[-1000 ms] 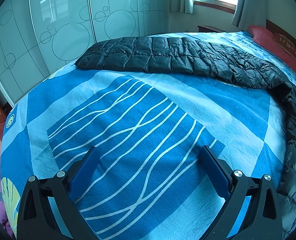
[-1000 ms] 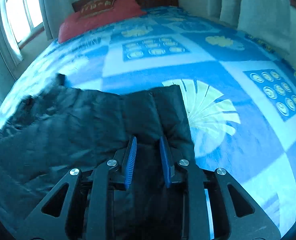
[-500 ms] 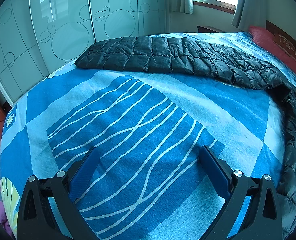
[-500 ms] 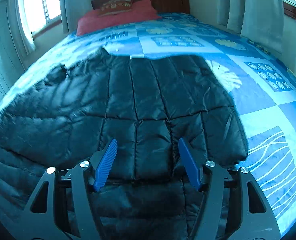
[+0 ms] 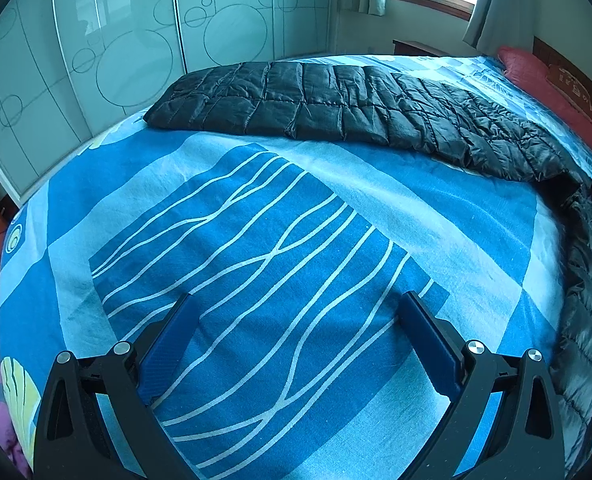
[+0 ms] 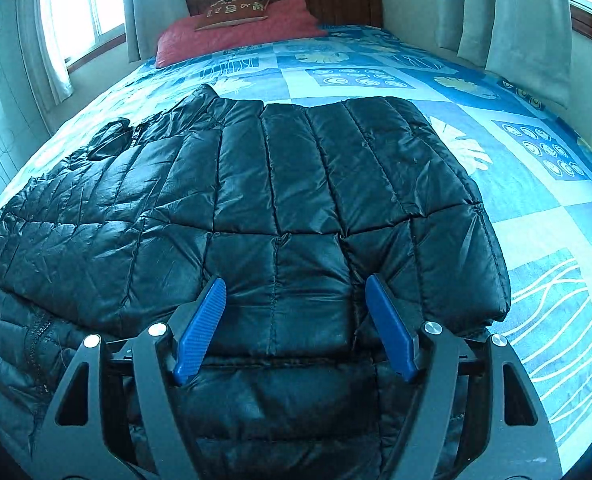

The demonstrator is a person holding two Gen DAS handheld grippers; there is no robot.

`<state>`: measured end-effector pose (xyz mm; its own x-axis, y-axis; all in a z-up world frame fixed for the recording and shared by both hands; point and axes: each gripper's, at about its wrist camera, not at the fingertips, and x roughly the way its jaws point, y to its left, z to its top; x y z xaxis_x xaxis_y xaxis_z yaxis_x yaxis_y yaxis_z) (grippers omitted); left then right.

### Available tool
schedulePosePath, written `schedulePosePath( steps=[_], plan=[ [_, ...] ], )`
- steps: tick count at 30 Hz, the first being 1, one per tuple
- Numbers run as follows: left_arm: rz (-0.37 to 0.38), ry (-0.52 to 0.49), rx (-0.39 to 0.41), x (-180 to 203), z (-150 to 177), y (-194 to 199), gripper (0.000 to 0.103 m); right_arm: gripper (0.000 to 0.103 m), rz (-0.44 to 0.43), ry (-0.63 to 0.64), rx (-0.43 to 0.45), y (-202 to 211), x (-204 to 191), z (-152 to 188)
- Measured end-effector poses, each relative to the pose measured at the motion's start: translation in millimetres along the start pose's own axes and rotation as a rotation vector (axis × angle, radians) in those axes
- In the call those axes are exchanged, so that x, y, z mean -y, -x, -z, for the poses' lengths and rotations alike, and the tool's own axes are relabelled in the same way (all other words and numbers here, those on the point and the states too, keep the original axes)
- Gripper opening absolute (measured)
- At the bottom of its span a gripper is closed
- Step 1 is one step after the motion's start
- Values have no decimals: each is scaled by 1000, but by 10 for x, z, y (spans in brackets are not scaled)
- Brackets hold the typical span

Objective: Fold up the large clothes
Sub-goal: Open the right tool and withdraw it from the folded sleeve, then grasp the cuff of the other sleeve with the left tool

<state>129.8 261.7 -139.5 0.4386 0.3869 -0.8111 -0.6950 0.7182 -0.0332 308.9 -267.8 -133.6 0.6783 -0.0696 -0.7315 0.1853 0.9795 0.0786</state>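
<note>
While its jaws are opening with nothing pinched between them, the right gripper (image 6: 294,292) hangs directly over the black puffer jacket (image 6: 280,184), whose folded panel spreads ahead of and beneath it on the bed (image 6: 536,208). Judging by this, the right hand is nearer; the left gripper (image 5: 296,312), spread wide and empty, faces bare bedspread, with the jacket's long sleeve lying crosswise far ahead.

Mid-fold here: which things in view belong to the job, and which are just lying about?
Job:
- black puffer jacket, spread on the bed
- right gripper, jaws opening above the jacket, nothing pinched
- left gripper, open over the blue bedspread

Lying about:
- red pillow
- curtains
- wardrobe doors
</note>
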Motion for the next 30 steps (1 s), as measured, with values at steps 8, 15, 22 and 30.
schedulePosePath(
  steps=[8,15,22,30],
  plan=[
    [178,181,59,-515,-486,-170,99,73,4,8,3,14,-5,0],
    [267,349,119,-988,-1032,-569,98,74,10,20,6,16,-9,1],
    [285,481,176,-1215,-1222,-645,52,74,22,29,11,24,-30,5],
    [304,497,183,-1162,-1343,-670,13,74,23,31,13,29,-33,9]
  ],
)
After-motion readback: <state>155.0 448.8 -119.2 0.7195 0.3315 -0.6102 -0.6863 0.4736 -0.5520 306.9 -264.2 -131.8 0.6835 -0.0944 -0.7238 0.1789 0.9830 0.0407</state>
